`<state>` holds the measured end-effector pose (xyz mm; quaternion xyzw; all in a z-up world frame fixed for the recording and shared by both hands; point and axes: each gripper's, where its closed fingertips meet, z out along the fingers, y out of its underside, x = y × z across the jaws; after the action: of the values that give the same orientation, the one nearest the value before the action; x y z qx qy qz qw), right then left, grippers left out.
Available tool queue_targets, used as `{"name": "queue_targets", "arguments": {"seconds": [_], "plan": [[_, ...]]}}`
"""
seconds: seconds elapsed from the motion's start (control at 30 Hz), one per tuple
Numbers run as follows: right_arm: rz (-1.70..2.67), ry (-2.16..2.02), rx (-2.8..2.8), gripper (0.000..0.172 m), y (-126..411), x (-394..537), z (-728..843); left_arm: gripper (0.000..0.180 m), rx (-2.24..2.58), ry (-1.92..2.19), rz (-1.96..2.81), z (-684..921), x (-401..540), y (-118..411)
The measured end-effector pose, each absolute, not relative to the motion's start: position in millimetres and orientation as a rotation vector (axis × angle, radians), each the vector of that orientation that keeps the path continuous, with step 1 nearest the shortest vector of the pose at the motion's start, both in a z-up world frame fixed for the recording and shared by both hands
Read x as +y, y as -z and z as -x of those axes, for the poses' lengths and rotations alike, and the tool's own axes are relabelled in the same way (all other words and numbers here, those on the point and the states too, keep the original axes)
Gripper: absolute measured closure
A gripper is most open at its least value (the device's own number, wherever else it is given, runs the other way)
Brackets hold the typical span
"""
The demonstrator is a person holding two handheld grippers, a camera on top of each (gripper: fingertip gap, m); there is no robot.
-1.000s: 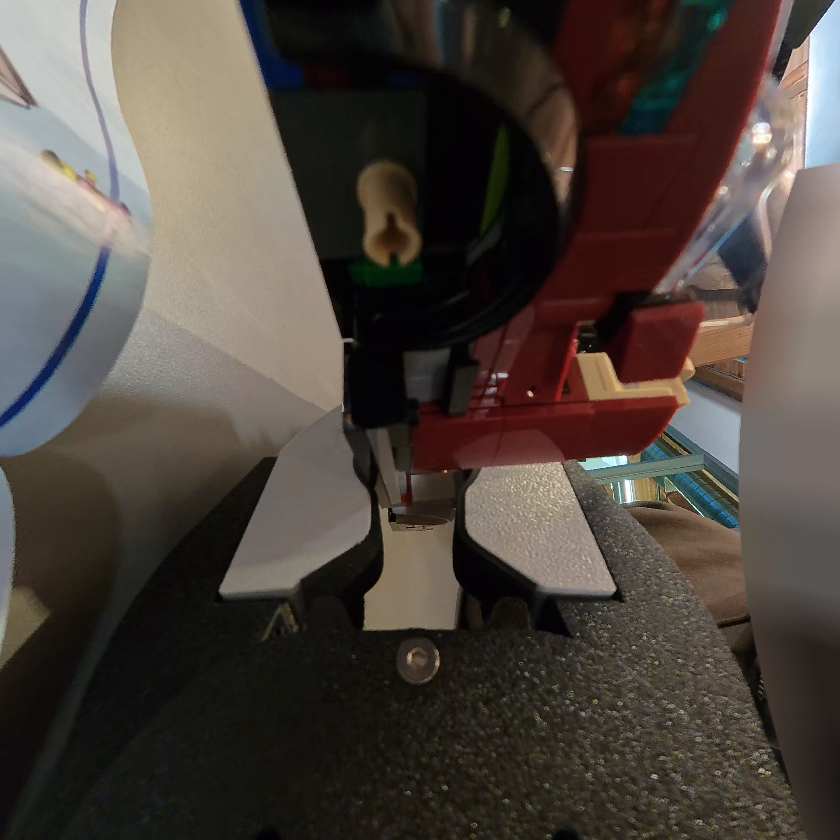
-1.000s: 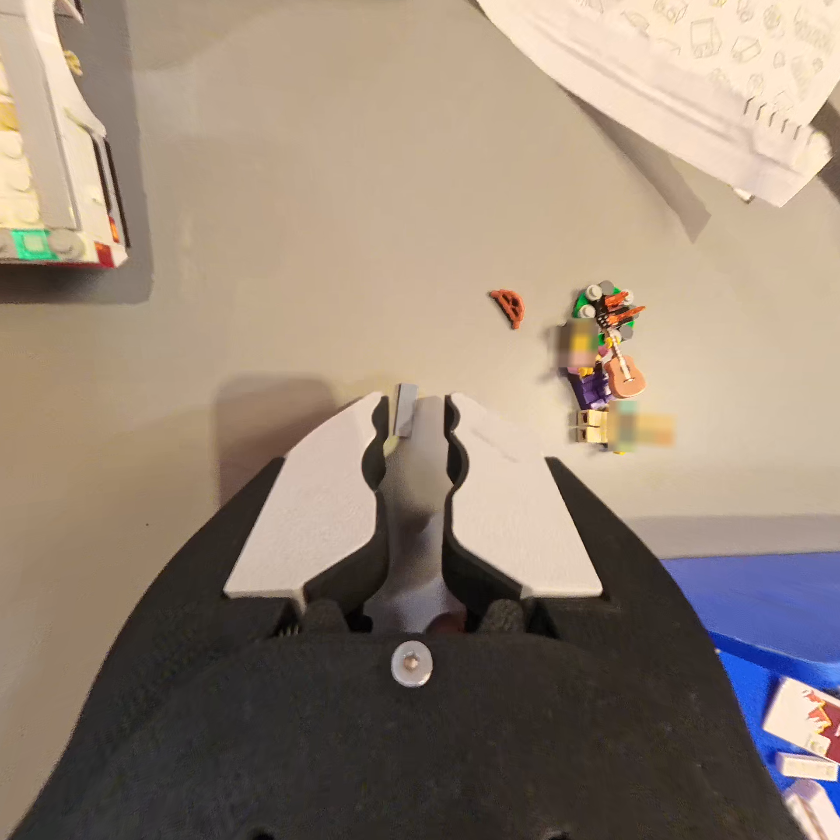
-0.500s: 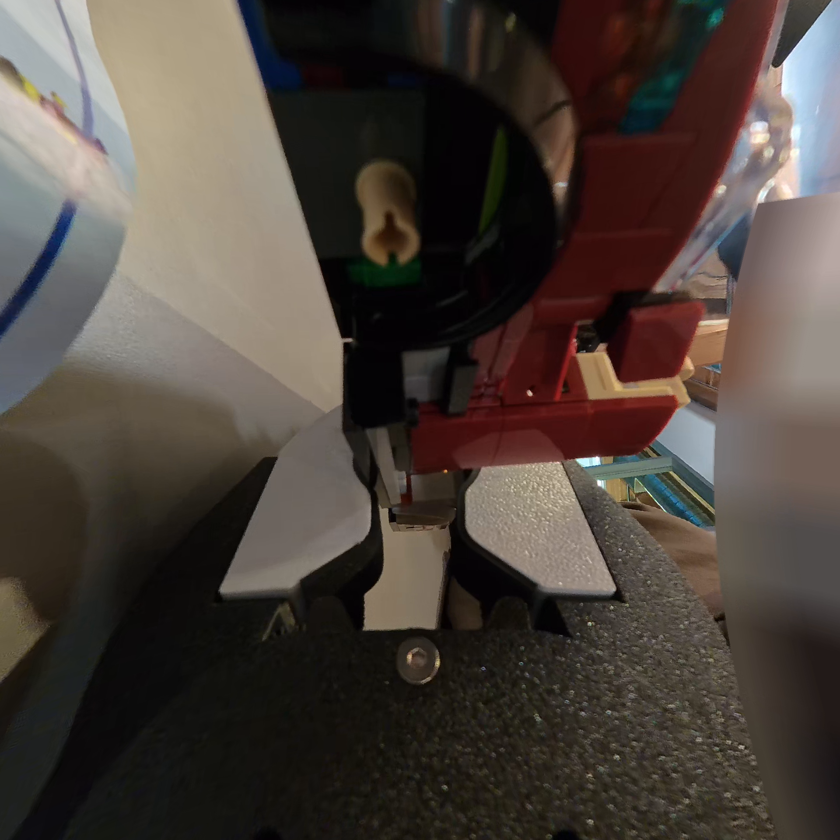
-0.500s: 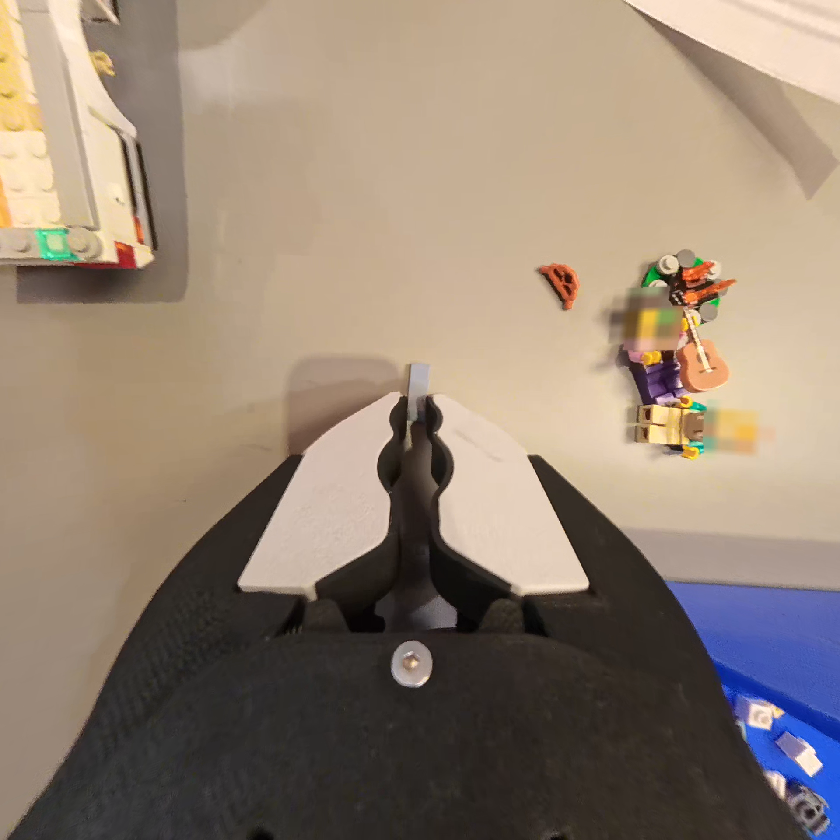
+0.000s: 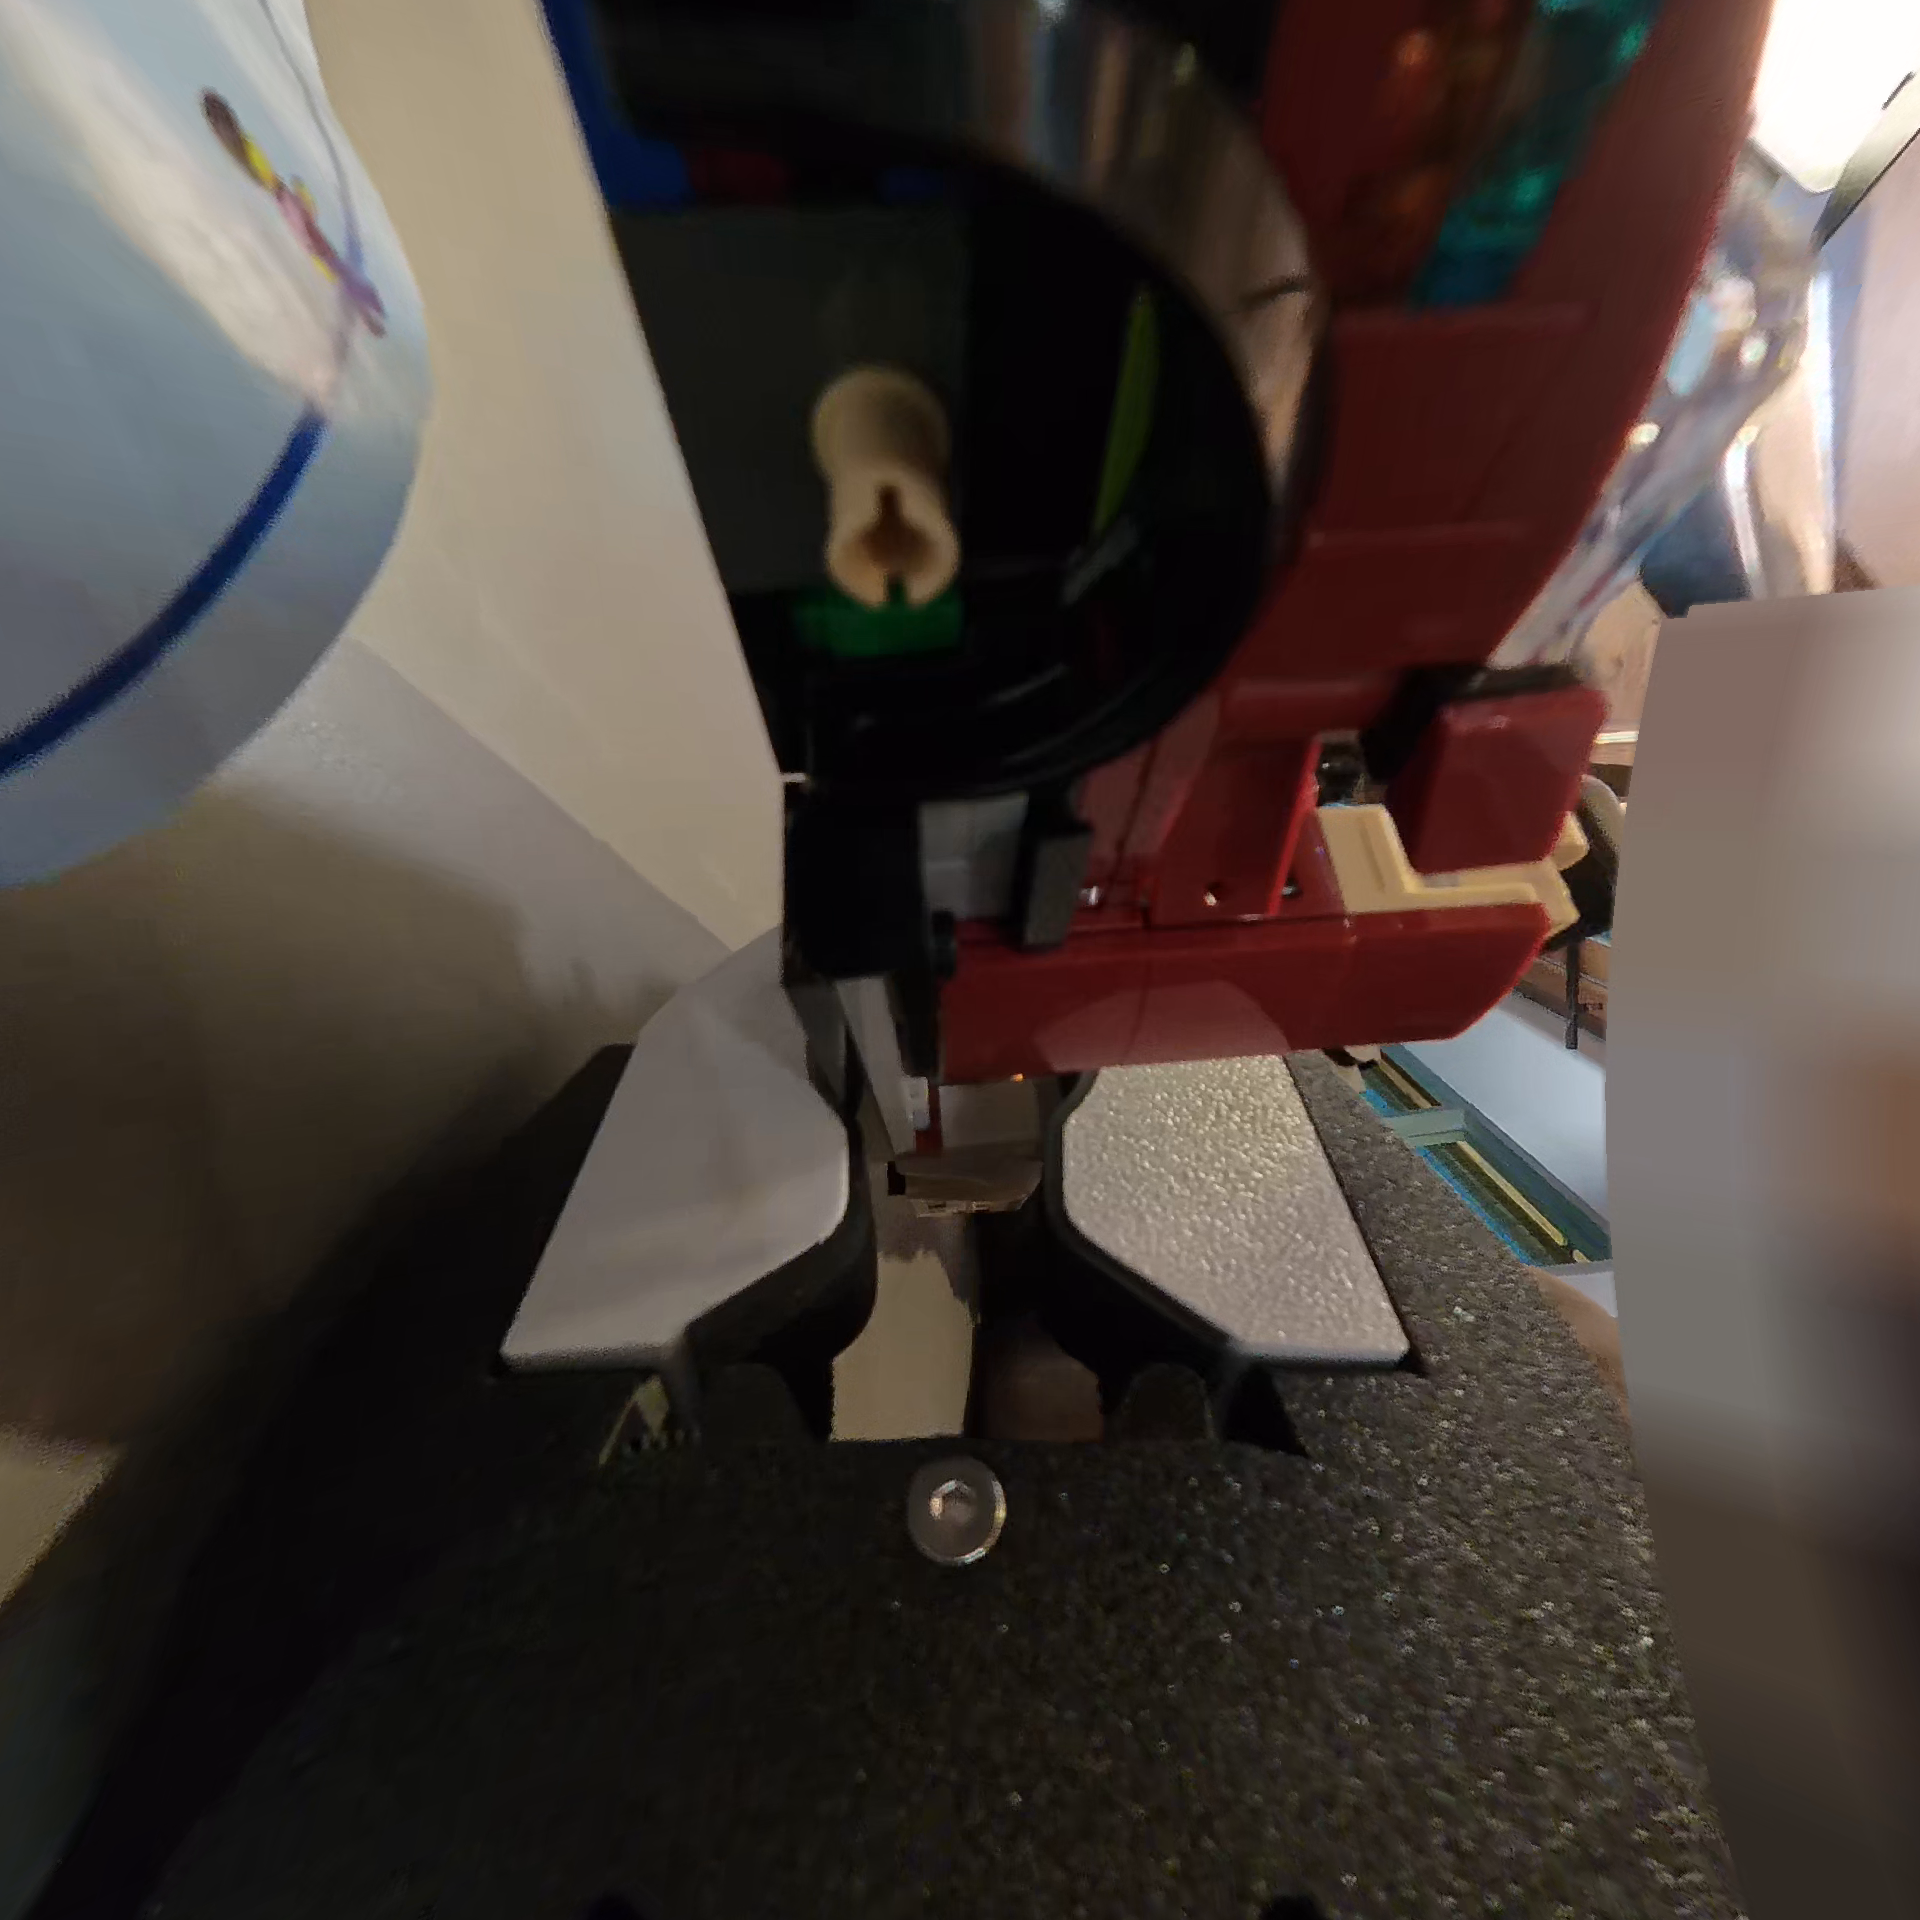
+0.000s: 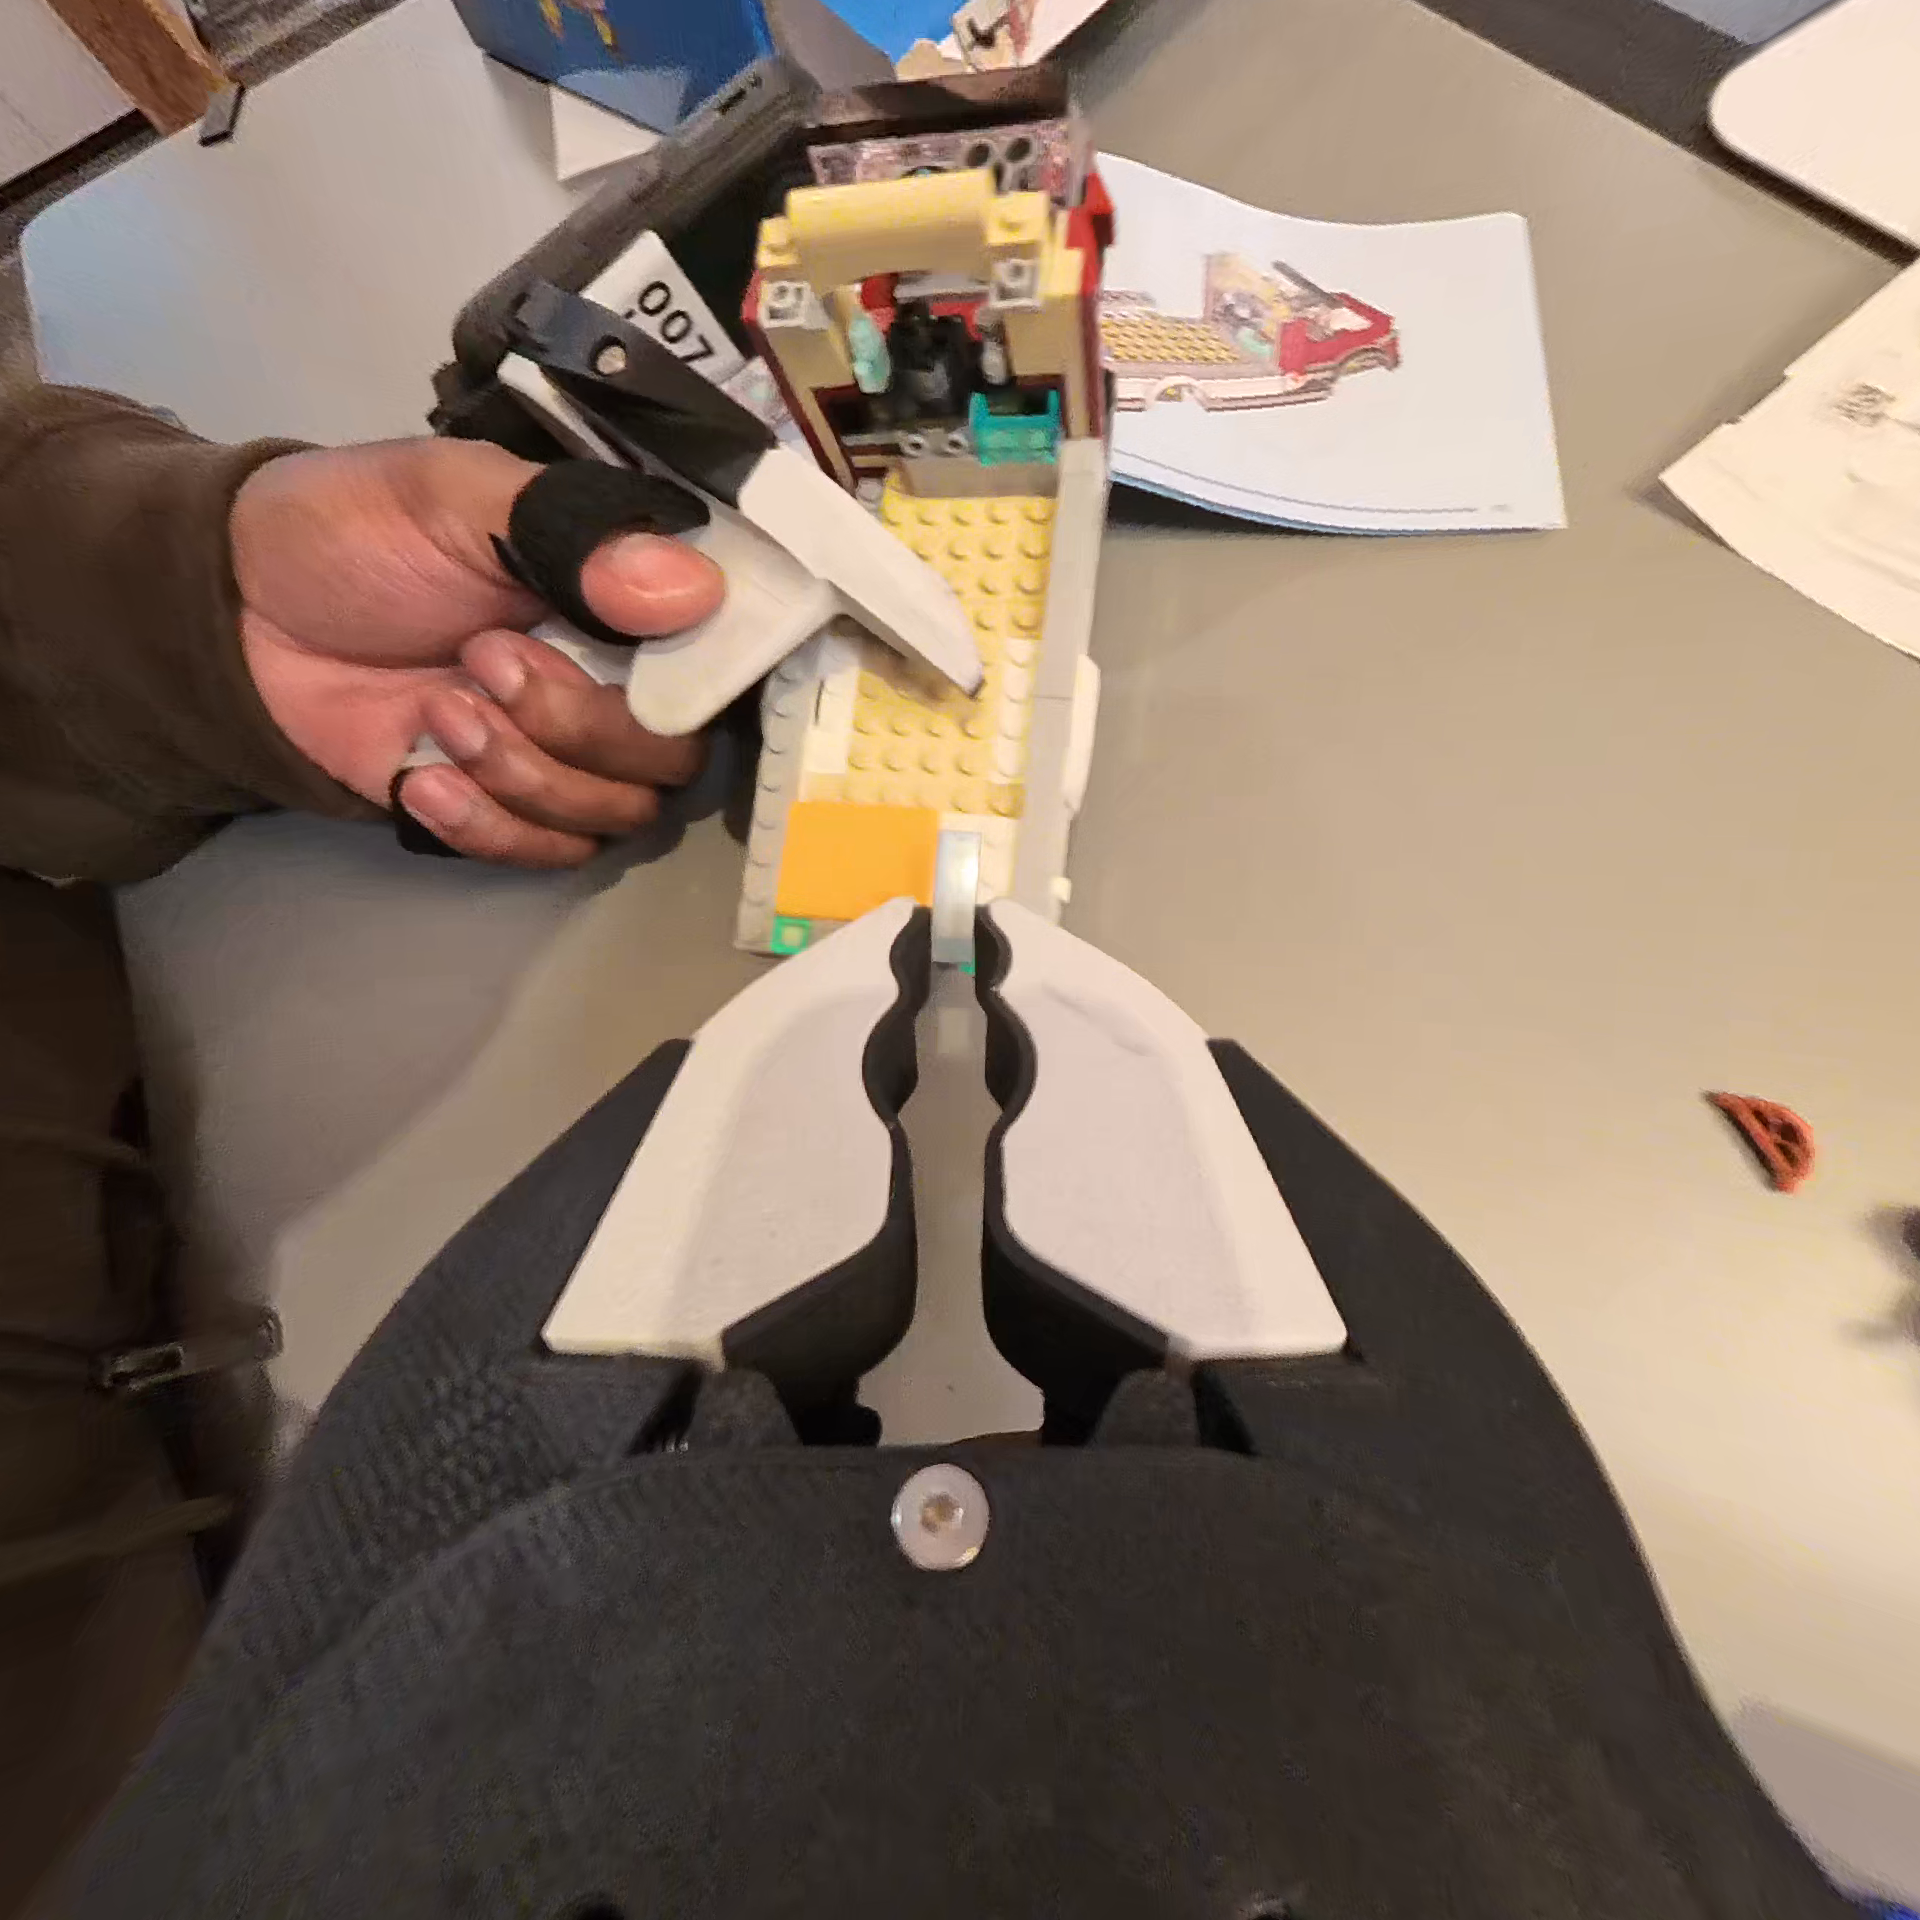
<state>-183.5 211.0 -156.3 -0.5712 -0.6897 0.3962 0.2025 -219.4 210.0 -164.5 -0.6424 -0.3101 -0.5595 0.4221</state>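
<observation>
Left fingertips (image 5: 821, 1049) hidden (behind truck (image 5: 1226, 977)) — unclear.

left gripper (image 5: 951, 1039) clamps a dark red brick vehicle (image 5: 1226, 977).

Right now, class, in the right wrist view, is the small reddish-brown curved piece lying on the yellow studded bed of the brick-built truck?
No: the small reddish-brown curved piece lies on the bare grey table, well to the right of the brick-built truck.

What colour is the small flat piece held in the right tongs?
Light grey piece, clearest in the right wrist view.
</observation>
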Motion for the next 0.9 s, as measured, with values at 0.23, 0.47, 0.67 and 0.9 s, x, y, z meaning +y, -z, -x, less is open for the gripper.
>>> {"name": "queue_targets", "arguments": {"seconds": [0.23, 0.47, 0.67, 0.9], "plan": [[1.591, -1.063, -1.914, 0.164, 154.9, 206.4, 188.4, 0.148, -0.742, 1.429, 1.582, 213.0, 209.8, 158.9], [1.579, -1.036, -1.931, 0.164, 157.1, 205.6, 186.4, 0.148, -0.735, 1.425, 1.571, 214.2, 209.7, 157.2], [1.569, -1.034, -1.926, 0.162, 155.7, 205.9, 186.5, 0.148, -0.728, 1.425, 1.562, 214.8, 209.4, 155.6], [1.539, -1.114, -1.868, 0.153, 142.2, 208.8, 186.8, 0.148, -0.71, 1.431, 1.542, 215.7, 208.9, 152.2]]}}
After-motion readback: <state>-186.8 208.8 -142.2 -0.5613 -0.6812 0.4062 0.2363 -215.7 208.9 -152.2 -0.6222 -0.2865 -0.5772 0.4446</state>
